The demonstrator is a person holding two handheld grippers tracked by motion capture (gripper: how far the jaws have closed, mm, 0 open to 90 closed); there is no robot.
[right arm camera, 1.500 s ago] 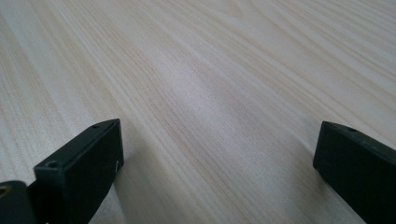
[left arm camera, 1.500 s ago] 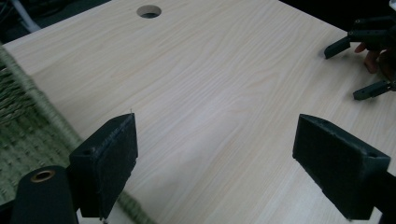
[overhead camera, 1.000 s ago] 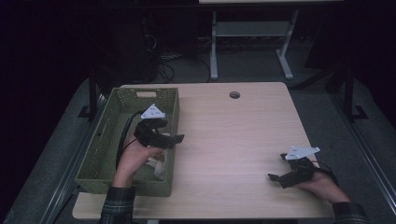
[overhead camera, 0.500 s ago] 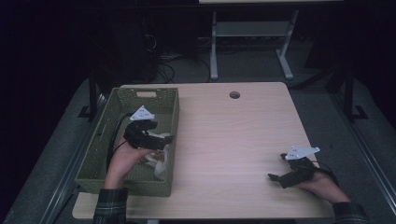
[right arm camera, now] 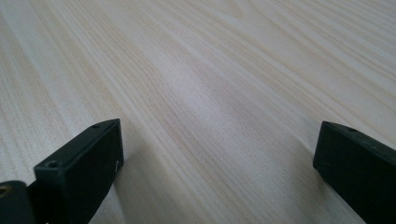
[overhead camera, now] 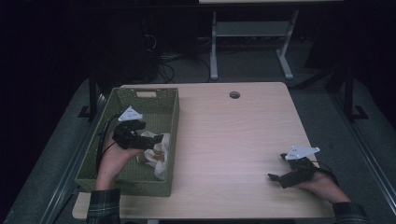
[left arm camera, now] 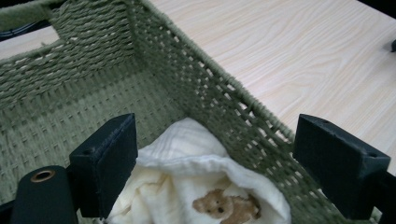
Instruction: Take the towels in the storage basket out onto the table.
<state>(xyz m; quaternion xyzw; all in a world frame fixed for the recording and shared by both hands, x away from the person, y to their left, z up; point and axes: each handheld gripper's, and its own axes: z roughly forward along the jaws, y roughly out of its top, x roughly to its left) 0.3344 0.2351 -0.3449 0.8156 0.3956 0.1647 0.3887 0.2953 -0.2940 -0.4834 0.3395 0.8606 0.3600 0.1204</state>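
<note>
High view: one cream cloth (overhead camera: 154, 151) in one basket (overhead camera: 170, 116); two tongs, left (overhead camera: 156, 139) and right (overhead camera: 274, 177), both spread.

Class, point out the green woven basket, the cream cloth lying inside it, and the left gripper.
green woven basket (overhead camera: 173, 112): high view, right wall rim.
cream cloth (left arm camera: 187, 144): left gripper view, upper fold.
left gripper (overhead camera: 159, 138): high view, between its fingertips.

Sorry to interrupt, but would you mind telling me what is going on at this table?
A person works with two handheld grippers. The left gripper hangs open inside the green basket, its jaws spread just above a cream cloth with a bear print that lies against the basket's wall. The right gripper rests open on the table, holding nothing.
</note>
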